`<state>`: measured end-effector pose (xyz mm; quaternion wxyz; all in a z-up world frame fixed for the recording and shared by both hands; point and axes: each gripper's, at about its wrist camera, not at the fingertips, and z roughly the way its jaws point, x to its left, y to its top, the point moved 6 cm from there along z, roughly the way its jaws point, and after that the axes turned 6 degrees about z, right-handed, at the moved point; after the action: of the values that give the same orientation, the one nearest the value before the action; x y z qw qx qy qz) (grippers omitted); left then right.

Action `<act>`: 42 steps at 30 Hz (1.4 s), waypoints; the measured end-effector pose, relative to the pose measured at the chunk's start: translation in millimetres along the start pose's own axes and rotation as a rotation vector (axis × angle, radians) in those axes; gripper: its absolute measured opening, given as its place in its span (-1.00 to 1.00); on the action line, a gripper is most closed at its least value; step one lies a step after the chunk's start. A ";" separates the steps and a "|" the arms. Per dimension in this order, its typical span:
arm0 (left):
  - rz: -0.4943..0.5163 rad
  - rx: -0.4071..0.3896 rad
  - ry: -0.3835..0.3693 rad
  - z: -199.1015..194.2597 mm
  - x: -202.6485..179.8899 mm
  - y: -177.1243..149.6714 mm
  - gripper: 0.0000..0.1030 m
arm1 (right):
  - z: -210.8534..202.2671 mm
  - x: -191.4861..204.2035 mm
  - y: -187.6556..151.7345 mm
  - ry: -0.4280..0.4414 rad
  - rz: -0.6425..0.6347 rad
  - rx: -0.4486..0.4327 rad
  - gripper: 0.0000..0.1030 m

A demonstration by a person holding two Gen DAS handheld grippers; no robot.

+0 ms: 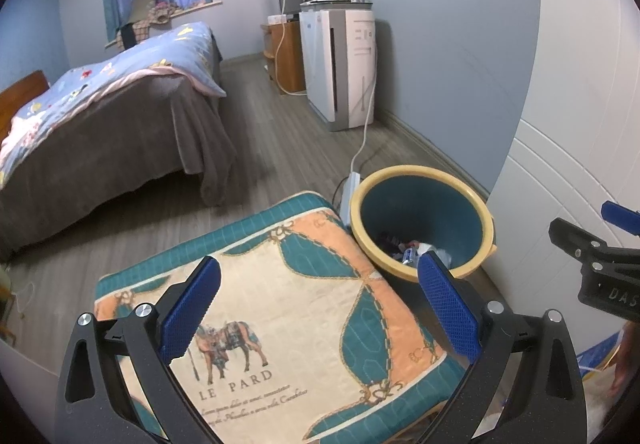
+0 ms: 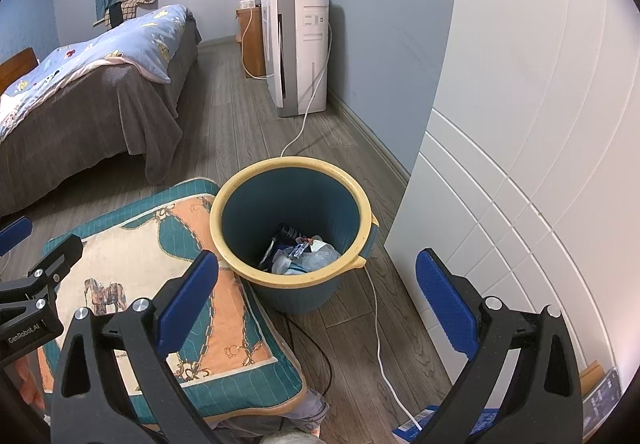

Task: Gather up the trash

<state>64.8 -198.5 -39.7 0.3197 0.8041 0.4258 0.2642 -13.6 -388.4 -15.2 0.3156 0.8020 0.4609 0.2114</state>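
A teal bin with a yellow rim [image 2: 256, 187] [image 1: 490, 228] stands on the wood floor beside a white panelled door. Crumpled wrappers and plastic trash [image 2: 300, 252] [image 1: 412, 248] lie at its bottom. My left gripper [image 1: 320, 272] is open and empty above a patterned cushion. My right gripper [image 2: 316, 268] is open too, empty, hovering just short of the bin's near rim. In the left wrist view the right gripper [image 1: 600, 244] shows at the right edge, and the right wrist view catches the left gripper [image 2: 36, 256] at its left edge.
The teal and orange horse-print cushion [image 2: 132, 284] [image 1: 280, 304] sits left of the bin. A white cable [image 2: 376, 324] and a black cord run over the floor. A bed [image 1: 100, 115], a white appliance [image 1: 340, 63] and the white door [image 2: 520, 163] bound the floor space.
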 end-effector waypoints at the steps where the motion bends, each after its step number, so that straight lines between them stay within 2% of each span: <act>1: 0.000 0.001 0.000 0.0 0.0 0.2 0.90 | 0.0 -0.2 -0.3 0.000 0.000 0.000 0.89; 29: 0.021 0.007 0.000 0.2 -2.1 0.3 0.90 | 0.3 -0.4 0.6 0.001 -0.001 0.000 0.89; 34: 0.033 0.029 -0.015 2.8 -3.6 0.3 0.90 | 0.2 0.0 0.1 0.001 -0.001 0.002 0.89; 37: 0.007 0.022 0.009 0.4 1.3 2.6 0.90 | 0.0 0.0 -0.4 0.001 -0.001 0.003 0.89; 42: -0.041 0.045 -0.011 2.1 7.3 1.0 0.90 | 0.2 0.0 0.2 0.001 0.000 0.002 0.89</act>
<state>70.4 -193.2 -39.2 0.3092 0.8037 0.4462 0.2437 -13.4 -388.5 -15.1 0.3146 0.8023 0.4612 0.2112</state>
